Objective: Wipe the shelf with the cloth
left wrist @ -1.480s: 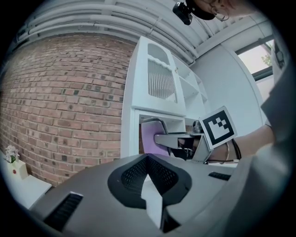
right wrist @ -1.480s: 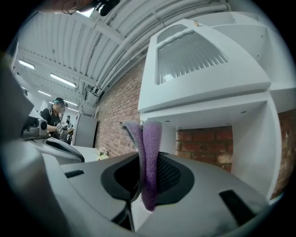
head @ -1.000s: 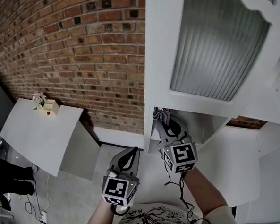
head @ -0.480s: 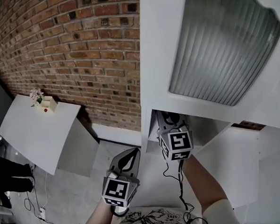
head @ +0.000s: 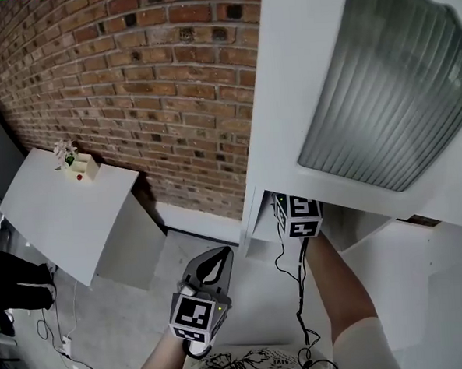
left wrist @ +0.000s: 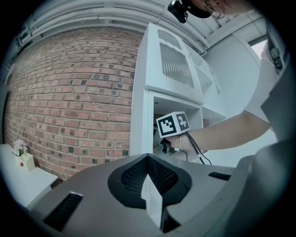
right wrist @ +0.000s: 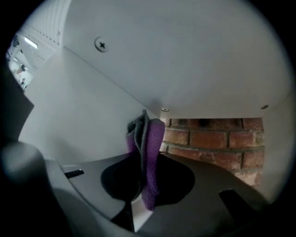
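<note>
Right claw (right wrist: 141, 155) is clamped on the purple cloth (right wrist: 149, 143). The fold stands up between the jaws. The claw is inside the open shelf compartment (right wrist: 185, 60) of the white cabinet (head: 288, 98), under its ribbed glass door (head: 380, 77). Brick wall (right wrist: 212, 139) shows at the back of the compartment.

Left claw (left wrist: 149, 185) has its jaws together on nothing and is held low, well apart from the cabinet.

Progress, as I judge it: cloth taken up and brought to the shelf, so the wipe is starting or under way. I cannot tell whether the cloth touches a panel. The panels show no marks, so I cannot tell how much has been wiped.
</note>
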The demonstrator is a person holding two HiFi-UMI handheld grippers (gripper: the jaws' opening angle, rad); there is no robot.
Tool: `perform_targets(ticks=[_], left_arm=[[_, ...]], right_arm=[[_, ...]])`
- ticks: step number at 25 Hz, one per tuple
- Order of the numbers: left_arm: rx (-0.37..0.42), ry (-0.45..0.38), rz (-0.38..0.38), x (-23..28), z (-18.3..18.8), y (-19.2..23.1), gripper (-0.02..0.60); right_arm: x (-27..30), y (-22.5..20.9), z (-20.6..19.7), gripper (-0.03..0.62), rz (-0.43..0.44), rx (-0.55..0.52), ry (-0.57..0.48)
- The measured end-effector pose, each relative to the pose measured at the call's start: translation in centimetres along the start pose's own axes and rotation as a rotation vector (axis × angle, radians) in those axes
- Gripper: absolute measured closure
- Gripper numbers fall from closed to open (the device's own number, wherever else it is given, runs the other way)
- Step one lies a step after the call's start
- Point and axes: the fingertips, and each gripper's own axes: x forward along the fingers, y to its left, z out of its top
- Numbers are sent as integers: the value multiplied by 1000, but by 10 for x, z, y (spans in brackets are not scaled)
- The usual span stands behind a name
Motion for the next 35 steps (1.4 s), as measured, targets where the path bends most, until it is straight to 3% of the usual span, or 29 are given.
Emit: perform_targets(ticks=[6, 11, 17, 24, 28, 35], left_arm=[[4, -14, 6, 2, 3, 4, 567], [10, -27, 2, 2, 7, 2, 566], [15, -39, -13, -3, 10, -8, 567], [18, -39, -39, -14, 10, -22, 567], [9, -23, -34, -18, 5, -22, 567], [-6, -33, -32, -15, 4, -19, 567]], right_arm=[[15, -13, -19, 517, -9, 53, 70], [-11, -19, -16, 516, -20, 50, 80], [-74, 21, -4, 516, 78, 79, 69], [-131, 62, 3, 516, 143, 272, 30], [-139, 84, 0, 516, 171, 264, 28], [-127, 90, -19, 514, 137, 282, 64]])
